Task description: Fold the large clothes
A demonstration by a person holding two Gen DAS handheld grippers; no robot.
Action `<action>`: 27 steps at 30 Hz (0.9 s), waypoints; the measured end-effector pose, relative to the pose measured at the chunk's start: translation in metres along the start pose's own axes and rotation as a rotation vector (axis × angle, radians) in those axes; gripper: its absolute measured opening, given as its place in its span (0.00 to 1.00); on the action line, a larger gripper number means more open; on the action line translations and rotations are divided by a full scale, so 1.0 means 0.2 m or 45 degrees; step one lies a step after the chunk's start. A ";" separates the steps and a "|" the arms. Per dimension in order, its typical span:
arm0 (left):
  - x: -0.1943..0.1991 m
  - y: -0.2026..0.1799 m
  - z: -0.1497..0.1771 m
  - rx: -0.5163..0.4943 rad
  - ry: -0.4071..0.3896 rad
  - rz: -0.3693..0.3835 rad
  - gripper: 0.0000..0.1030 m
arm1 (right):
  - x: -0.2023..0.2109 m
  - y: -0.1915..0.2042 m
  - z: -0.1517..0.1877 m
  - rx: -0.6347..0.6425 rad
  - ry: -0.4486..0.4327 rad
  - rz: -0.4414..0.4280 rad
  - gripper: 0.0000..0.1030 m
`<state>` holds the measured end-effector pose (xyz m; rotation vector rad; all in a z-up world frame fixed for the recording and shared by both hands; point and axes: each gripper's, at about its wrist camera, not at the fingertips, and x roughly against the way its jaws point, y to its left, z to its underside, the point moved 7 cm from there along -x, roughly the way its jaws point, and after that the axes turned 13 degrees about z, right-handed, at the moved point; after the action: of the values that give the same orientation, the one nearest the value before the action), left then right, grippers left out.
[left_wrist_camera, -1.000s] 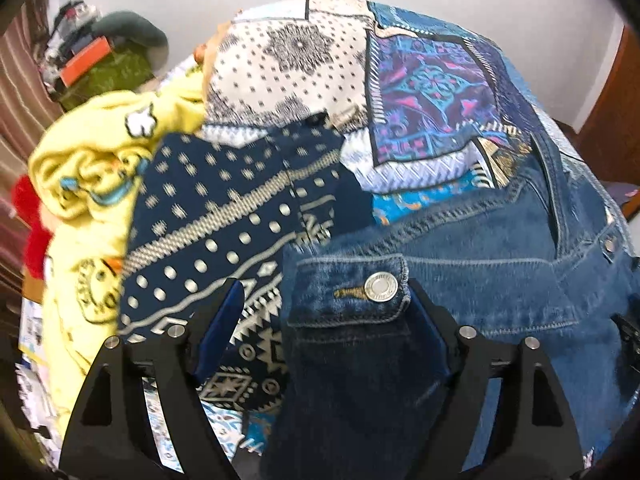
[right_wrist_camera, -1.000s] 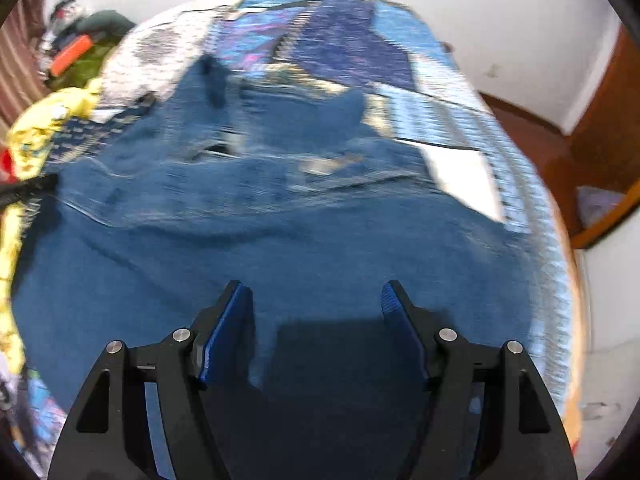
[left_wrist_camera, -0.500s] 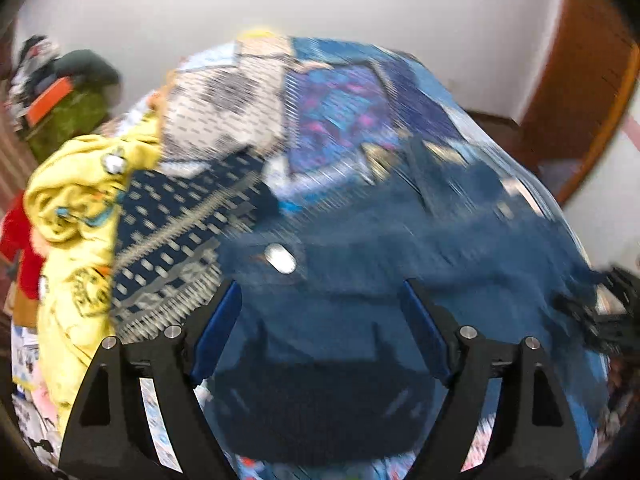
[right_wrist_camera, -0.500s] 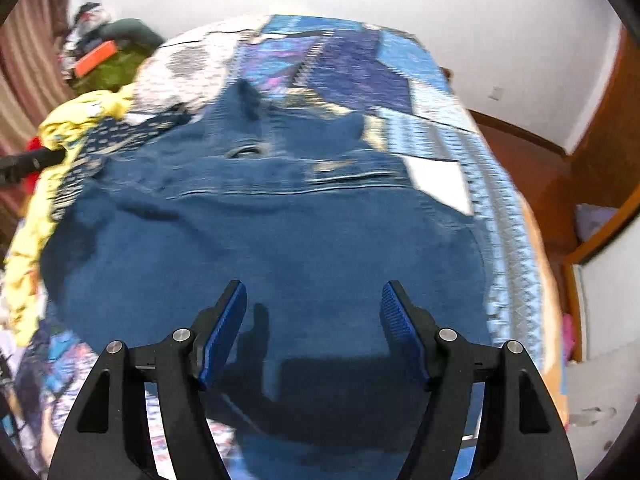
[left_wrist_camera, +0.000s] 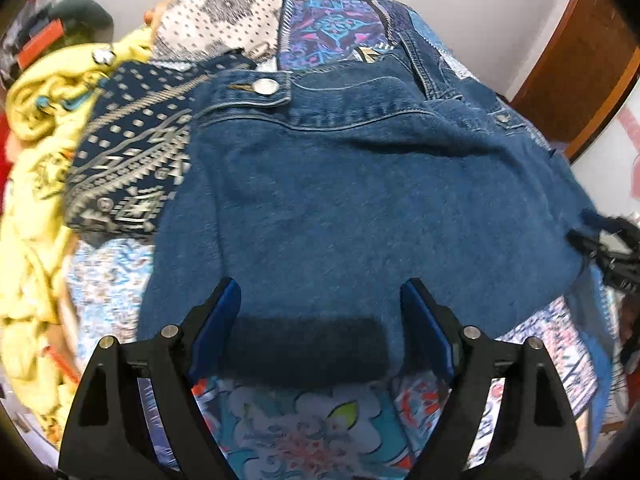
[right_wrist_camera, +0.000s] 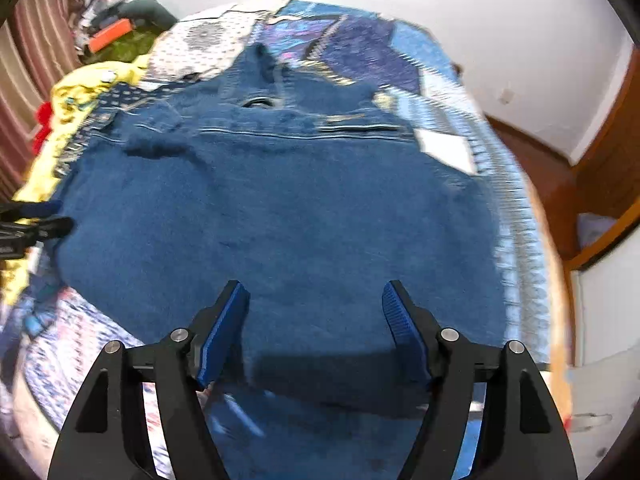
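Observation:
A blue denim jacket [left_wrist_camera: 360, 200] lies spread flat on the patchwork bedspread [left_wrist_camera: 332, 28], its buttoned cuff [left_wrist_camera: 267, 86] at the far left. My left gripper [left_wrist_camera: 320, 292] hovers over the jacket's near edge, jaws opening, nothing pressed between the pads. The right wrist view shows the same jacket [right_wrist_camera: 280, 208] filling the bed. My right gripper [right_wrist_camera: 314, 292] is above its near hem, jaws also opening and empty. Each gripper shows at the edge of the other's view: the right gripper [left_wrist_camera: 612, 248], the left gripper [right_wrist_camera: 28, 224].
A yellow garment [left_wrist_camera: 36, 120] and a navy patterned cloth [left_wrist_camera: 128, 152] are heaped along the bed's left side. A pile of belongings [right_wrist_camera: 120, 28] sits at the back left by the curtain. Wooden door frame [left_wrist_camera: 580, 60] and floor lie to the right.
Both grippers have drawn back toward the jacket's near edge. The cuff button, once right at the left jaws, now lies far ahead. More of the jacket shows in both views.

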<state>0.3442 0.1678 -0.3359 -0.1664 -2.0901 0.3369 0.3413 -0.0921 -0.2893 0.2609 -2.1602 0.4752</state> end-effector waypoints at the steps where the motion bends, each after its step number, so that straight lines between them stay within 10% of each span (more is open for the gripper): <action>1: 0.02 0.01 0.01 -0.019 -0.002 -0.039 0.81 | 0.00 -0.04 0.02 0.009 0.007 0.055 0.70; 18: 0.34 0.41 0.32 0.314 -0.109 -0.151 0.87 | 0.06 -0.33 0.25 -0.259 0.144 0.062 0.71; 27: 0.30 0.21 0.26 0.529 -0.190 0.362 0.87 | 0.22 -0.24 0.08 -0.239 0.009 0.021 0.71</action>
<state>0.2687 0.2137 -0.3242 -0.1935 -2.0924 0.9698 0.3207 -0.1439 -0.2506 0.1372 -2.1843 0.2795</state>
